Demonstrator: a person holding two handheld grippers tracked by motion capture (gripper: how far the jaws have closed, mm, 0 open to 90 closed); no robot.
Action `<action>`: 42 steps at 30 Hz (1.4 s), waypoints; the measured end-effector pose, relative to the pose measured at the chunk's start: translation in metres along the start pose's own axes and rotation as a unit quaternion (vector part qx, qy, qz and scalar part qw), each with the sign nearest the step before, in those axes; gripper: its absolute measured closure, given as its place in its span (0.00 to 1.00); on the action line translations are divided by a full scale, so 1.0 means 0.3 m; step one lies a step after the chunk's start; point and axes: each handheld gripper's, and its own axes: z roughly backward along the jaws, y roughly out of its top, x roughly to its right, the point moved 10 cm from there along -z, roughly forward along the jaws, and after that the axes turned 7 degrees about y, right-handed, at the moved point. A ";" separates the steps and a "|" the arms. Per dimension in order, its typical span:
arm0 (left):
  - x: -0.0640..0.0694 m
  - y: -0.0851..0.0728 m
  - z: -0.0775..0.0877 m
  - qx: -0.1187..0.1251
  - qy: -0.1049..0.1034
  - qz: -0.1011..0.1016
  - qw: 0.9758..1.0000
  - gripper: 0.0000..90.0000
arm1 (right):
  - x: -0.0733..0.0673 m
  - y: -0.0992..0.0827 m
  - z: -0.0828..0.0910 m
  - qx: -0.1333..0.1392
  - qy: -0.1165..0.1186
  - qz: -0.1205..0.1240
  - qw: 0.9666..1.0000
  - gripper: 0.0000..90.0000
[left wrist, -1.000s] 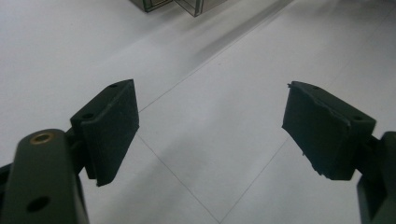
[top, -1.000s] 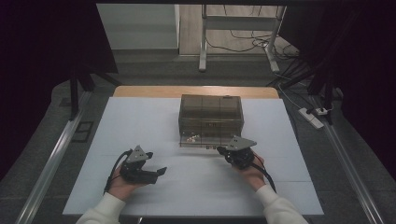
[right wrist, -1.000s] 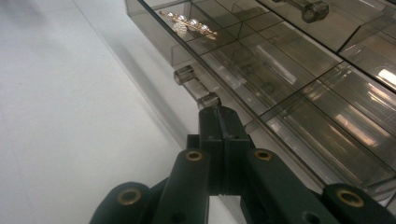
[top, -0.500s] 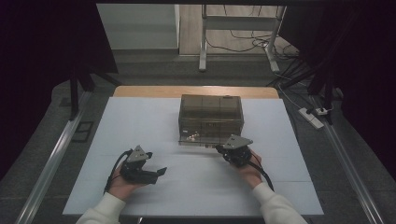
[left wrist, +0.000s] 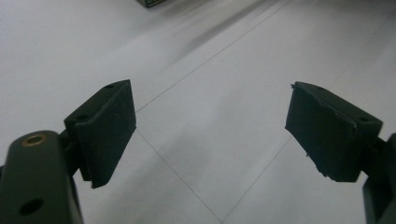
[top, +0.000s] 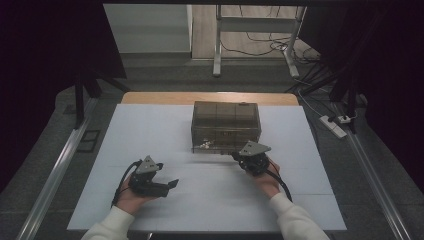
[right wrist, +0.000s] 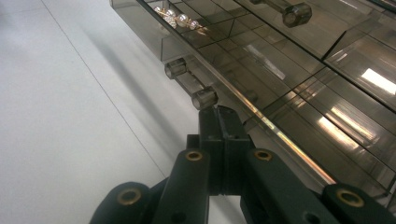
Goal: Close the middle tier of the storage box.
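A smoked clear drawer box [top: 226,120] stands mid-table on the white top [top: 150,130]. Its lowest drawer [right wrist: 224,42] sticks out a little, with pearl-like beads [right wrist: 180,18] in its left end, also seen from above as beads [top: 204,146]. My right gripper [top: 237,156] is at the box's front right. In the right gripper view, my right gripper [right wrist: 218,114] is shut with nothing between the pads, its tip just under a clear round knob [right wrist: 204,98]. My left gripper [top: 167,186] rests near the front left, apart from the box. Seen along its own jaws, my left gripper [left wrist: 210,130] stands open over bare table.
A wooden strip [top: 210,97] edges the table's far side. A power strip [top: 334,126] and cables lie on the floor at the right. Metal rails [top: 60,165] run along both table sides. A second knob [right wrist: 296,14] sits higher on the box front.
My right gripper has edged slightly left along the box front. The left hand and its jaws look the same.
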 end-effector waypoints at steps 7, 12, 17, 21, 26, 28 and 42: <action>-0.001 -0.001 0.000 -0.001 0.001 -0.001 1.000 0.18 | 0.013 0.005 -0.008 0.002 -0.003 -0.002 1.000 0.99; 0.000 -0.001 0.001 0.000 0.001 -0.001 1.000 0.18 | 0.024 0.006 -0.011 0.001 -0.006 -0.004 1.000 0.99; 0.000 -0.002 0.000 0.000 0.002 -0.004 1.000 0.18 | 0.034 0.007 -0.015 0.003 -0.009 -0.008 1.000 0.99; 0.001 -0.002 0.001 0.000 0.003 -0.005 1.000 0.18 | 0.040 0.008 -0.018 0.003 -0.011 -0.007 1.000 0.99; 0.000 -0.003 -0.001 -0.001 0.003 -0.005 1.000 0.18 | 0.046 0.010 -0.024 0.004 -0.012 -0.008 1.000 0.99; 0.000 -0.003 -0.001 -0.001 0.003 -0.005 1.000 0.18 | 0.049 0.011 -0.026 0.003 -0.013 -0.009 1.000 0.99; -0.001 -0.004 0.000 -0.001 0.003 -0.005 1.000 0.18 | 0.072 0.019 -0.043 0.004 -0.016 -0.012 1.000 0.99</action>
